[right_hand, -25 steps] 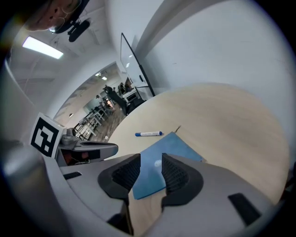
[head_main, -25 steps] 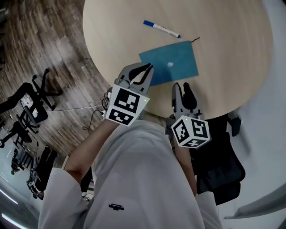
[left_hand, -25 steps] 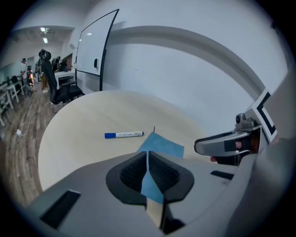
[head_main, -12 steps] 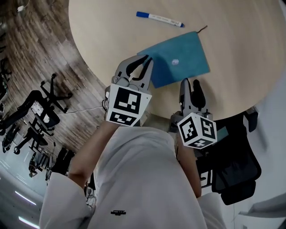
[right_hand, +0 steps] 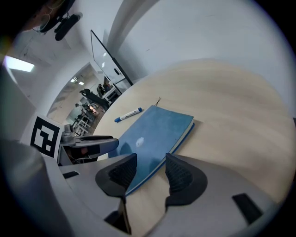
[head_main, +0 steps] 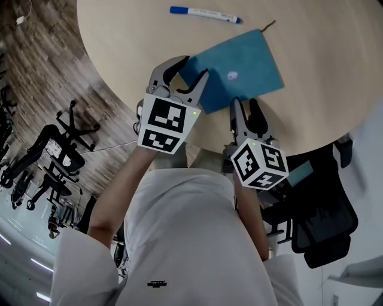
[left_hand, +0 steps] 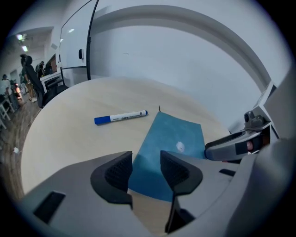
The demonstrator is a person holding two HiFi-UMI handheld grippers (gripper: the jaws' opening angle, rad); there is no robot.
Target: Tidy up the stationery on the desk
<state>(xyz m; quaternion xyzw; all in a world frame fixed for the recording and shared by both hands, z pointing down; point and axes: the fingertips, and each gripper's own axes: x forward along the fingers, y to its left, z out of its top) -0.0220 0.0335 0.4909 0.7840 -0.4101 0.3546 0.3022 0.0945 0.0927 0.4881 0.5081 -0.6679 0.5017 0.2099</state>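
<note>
Head view: the blue notebook (head_main: 233, 69) lies flat on the round counter (head_main: 323, 72), close to its near edge, with a marker (head_main: 203, 14) just beyond it. The left tool (head_main: 192, 69) hovers at the notebook's near left corner, the right tool (head_main: 244, 106) just short of its near edge

Left gripper view: the left tool (left_hand: 145, 169) has just been opening and its jaws stand wide apart with nothing pinched between them; the notebook (left_hand: 173, 139) shows through the gap, the marker (left_hand: 121, 117) off to the left

Right gripper view: the right tool (right_hand: 150, 173) has also just been opening, as wide as it goes and empty, aimed at the notebook's (right_hand: 155, 132) near edge, where pale page edges show along the right side

The notebook looks thin, light and slightly flexible. Lying flat, it gives little to get under, so a pinch across its full thickness at a near corner seems best; catching the cover alone would likely flip it open. The marker is probably smooth and prone to roll, so its middle suits a grip
</note>
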